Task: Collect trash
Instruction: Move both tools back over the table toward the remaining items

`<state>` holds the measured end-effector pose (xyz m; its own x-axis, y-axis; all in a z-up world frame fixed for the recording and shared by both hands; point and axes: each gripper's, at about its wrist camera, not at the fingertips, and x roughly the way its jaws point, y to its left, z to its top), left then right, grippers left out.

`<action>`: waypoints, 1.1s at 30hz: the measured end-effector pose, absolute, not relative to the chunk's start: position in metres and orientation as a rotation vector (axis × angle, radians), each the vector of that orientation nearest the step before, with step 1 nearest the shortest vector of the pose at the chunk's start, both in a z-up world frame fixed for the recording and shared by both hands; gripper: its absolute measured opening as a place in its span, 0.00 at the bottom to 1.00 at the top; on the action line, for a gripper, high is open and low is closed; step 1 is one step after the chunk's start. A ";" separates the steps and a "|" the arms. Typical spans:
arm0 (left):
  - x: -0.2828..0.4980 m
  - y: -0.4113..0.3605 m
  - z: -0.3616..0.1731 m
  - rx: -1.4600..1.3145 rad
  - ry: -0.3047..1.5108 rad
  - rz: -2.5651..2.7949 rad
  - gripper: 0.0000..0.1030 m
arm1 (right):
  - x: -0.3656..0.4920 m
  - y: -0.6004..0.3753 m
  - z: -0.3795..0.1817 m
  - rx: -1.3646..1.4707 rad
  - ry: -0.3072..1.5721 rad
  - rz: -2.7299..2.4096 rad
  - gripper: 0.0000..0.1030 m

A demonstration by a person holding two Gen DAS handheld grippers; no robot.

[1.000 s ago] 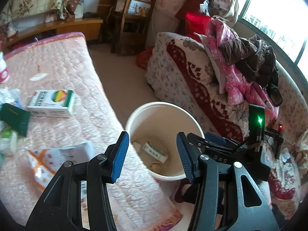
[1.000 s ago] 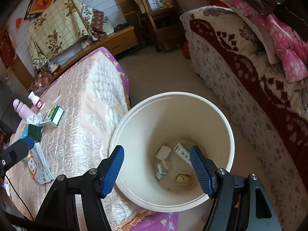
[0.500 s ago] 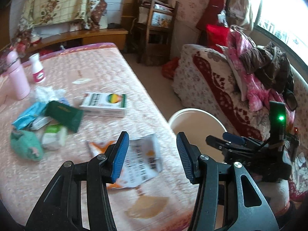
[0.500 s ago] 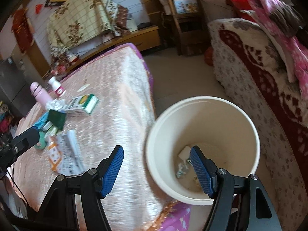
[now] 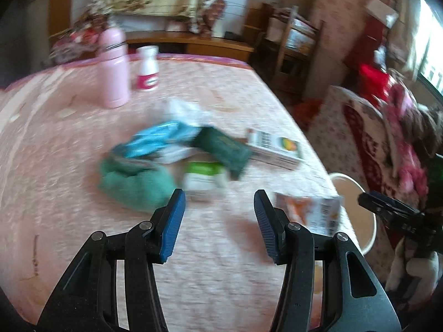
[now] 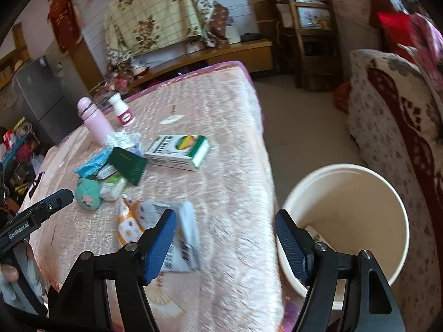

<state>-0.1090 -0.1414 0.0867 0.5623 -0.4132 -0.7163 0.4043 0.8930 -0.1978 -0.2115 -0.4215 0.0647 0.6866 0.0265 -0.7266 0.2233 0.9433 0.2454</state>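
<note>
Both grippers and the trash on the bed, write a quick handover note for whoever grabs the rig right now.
Left gripper: jaws open, nothing between them, over the bed facing the pile.
Right gripper: jaws open, nothing held, at the bed's edge beside the bucket.
Done: a few scraps already lie in the bucket.
Left on the bed: flat wrapper nearest, white-and-green box, dark green packet, blue wrapper, small green-and-white box, crumpled tissue, teal cloth bundle. Pink bottle and white bottle stand behind; probably not trash.

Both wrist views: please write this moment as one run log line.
left gripper: open, empty | right gripper: open, empty | litter pile: on bed | bucket: on floor beside bed
</note>
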 end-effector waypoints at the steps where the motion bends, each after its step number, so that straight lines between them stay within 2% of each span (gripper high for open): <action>1: -0.104 -0.134 0.084 -0.031 0.853 -0.463 0.50 | -0.206 -0.417 0.065 0.320 0.815 -0.105 0.69; 3: -0.096 -0.122 0.079 -0.080 0.865 -0.427 0.55 | -0.195 -0.412 0.064 0.302 0.824 -0.090 0.69; 10: -0.064 -0.104 0.054 -0.206 0.899 -0.288 0.57 | -0.149 -0.402 0.062 0.242 0.864 -0.036 0.70; 12: -0.056 -0.108 0.050 -0.221 0.905 -0.265 0.57 | -0.137 -0.400 0.062 0.223 0.866 -0.015 0.74; 19: -0.047 -0.114 0.041 -0.133 0.932 -0.246 0.60 | -0.093 -0.396 0.060 0.109 0.889 0.067 0.79; 20: -0.045 -0.111 0.039 -0.128 0.941 -0.255 0.59 | -0.086 -0.395 0.059 0.089 0.894 0.084 0.79; 21: -0.043 -0.108 0.037 -0.124 0.955 -0.267 0.53 | -0.077 -0.393 0.056 0.061 0.902 0.109 0.80; 27: -0.048 -0.089 0.042 -0.100 1.003 -0.387 0.40 | -0.037 -0.379 0.035 -0.111 0.964 0.196 0.80; 32: -0.065 -0.077 0.047 -0.054 1.054 -0.491 0.37 | -0.014 -0.377 0.017 -0.173 1.024 0.224 0.80; 33: -0.069 -0.074 0.047 -0.051 1.063 -0.510 0.37 | -0.011 -0.377 0.012 -0.169 1.045 0.227 0.74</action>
